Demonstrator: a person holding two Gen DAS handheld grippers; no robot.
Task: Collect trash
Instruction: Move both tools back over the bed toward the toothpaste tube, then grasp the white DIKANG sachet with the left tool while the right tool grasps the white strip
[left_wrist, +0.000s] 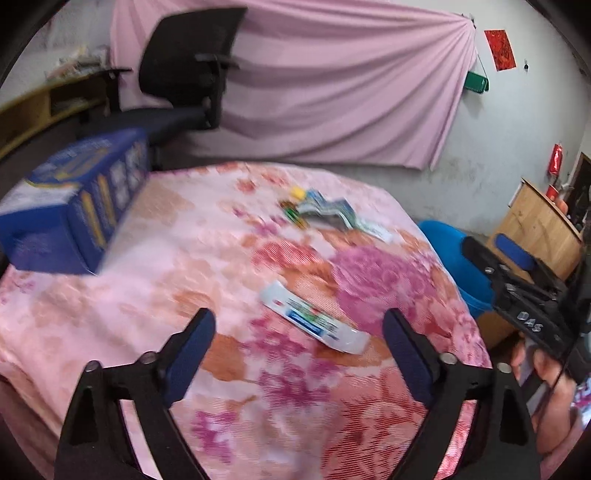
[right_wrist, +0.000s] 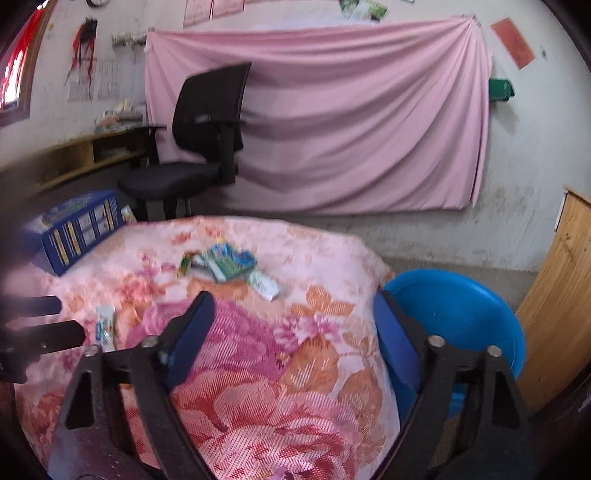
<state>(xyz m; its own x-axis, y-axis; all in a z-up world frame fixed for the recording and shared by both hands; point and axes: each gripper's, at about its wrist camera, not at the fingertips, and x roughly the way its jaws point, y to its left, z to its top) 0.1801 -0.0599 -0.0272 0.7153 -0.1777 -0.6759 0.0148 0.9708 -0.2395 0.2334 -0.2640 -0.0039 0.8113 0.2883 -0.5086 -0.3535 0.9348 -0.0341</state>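
A blue box sits far left of the left gripper, whose fingers are spread wide and empty, a white wrapper lying between their tips. The right gripper also gapes empty; more wrappers lie beyond its fingers, a blue tub just right.

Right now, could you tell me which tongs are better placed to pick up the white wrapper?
Probably the left tongs: open, with the white wrapper just ahead between their tips. The right tongs, also open, sit nearer the blue tub.
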